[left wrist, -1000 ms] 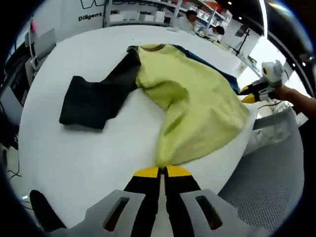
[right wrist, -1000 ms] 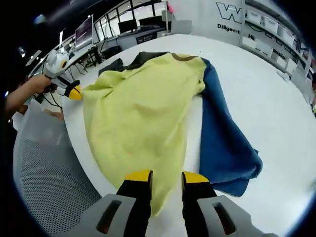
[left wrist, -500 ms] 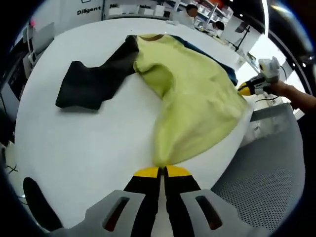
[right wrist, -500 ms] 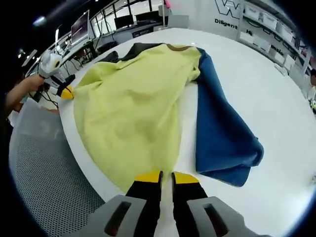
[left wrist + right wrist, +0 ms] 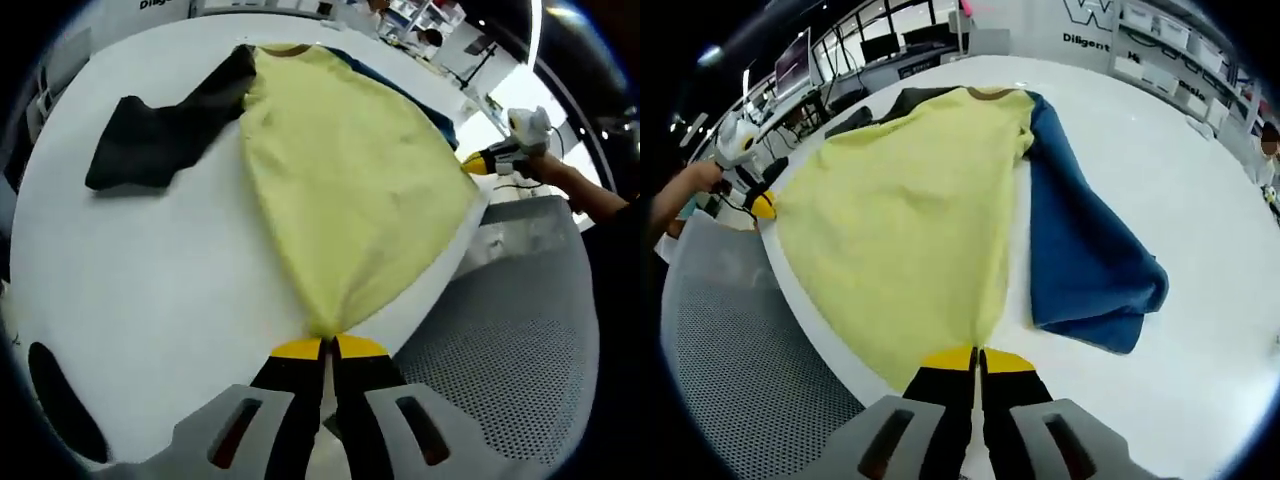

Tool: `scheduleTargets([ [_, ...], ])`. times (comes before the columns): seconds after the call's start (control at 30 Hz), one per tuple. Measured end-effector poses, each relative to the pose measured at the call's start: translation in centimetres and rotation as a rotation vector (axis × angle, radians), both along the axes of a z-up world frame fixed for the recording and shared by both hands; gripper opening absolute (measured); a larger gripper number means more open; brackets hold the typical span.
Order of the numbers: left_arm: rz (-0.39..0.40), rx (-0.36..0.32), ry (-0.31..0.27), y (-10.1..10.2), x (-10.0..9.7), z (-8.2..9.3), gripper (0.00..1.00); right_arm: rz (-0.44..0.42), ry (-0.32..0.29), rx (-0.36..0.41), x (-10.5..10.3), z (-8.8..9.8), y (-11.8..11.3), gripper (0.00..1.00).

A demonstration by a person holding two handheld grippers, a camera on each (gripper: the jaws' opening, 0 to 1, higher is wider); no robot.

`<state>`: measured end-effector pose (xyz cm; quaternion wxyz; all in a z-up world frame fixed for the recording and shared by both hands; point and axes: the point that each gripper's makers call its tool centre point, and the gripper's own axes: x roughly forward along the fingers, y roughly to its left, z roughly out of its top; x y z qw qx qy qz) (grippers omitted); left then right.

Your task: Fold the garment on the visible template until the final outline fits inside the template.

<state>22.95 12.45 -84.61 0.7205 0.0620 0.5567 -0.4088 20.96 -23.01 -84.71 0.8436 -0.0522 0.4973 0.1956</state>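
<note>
On table [image 5: 150, 290], pinched yellow garment [image 5: 340, 190].

My right gripper [image 5: 976, 353] is now clamped on the yellow fabric garment's [image 5: 905, 215] hem, which pulls smooth.

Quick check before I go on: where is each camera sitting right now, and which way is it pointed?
Left gripper view: rides the left hand-held gripper, looking along its shut jaws over the yellow garment; a hand with the right hand-held gripper shows.
Right gripper view: rides the right one at the other hem corner; the blue sleeve lies right.
Shared: garment, white table.
</note>
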Motion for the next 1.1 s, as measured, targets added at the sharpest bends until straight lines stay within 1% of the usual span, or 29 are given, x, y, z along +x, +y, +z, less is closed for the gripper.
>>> scheduleTargets([
  [0.17,-0.014,0.002,-0.013,0.0,0.1,0.0,0.09,-0.007,0.0,0.016,-0.3,0.0,0.1,0.0],
  [0.27,-0.026,0.015,-0.046,0.1,0.7,0.2,0.1,-0.001,-0.015,0.008,-0.2,0.1,0.0,0.0],
  [0.33,-0.023,0.017,-0.067,0.1,1.2,0.7,0.11,-0.001,-0.021,0.007,-0.2,0.3,-0.2,0.03],
  [0.47,-0.024,0.018,-0.09,0.1,2.4,1.6,0.15,-0.016,-0.047,0.014,0.6,1.2,-0.6,0.06],
  [0.57,-0.035,0.024,-0.104,0.0,3.3,2.4,0.2,-0.034,-0.077,0.025,1.8,2.3,-1.1,0.07],
  [0.7,-0.045,0.018,-0.139,-0.3,5.0,3.8,0.21,-0.038,-0.108,0.029,3.5,3.6,-1.6,0.08],
  [0.83,-0.031,0.016,-0.204,-0.5,7.8,4.9,0.22,-0.034,-0.135,0.034,5.2,4.6,-1.9,0.11],
  [0.93,-0.028,0.012,-0.235,-0.9,9.6,5.5,0.22,-0.023,-0.152,0.027,6.5,5.3,-2.2,0.13],
  [0.97,-0.031,0.016,-0.255,-1.1,10.3,5.7,0.22,-0.018,-0.163,0.023,7.1,5.7,-2.3,0.14],
  [1.1,-0.031,0.01,-0.303,-1.9,12.5,6.5,0.23,-0.006,-0.193,0.017,9.1,6.7,-2.8,0.16],
])
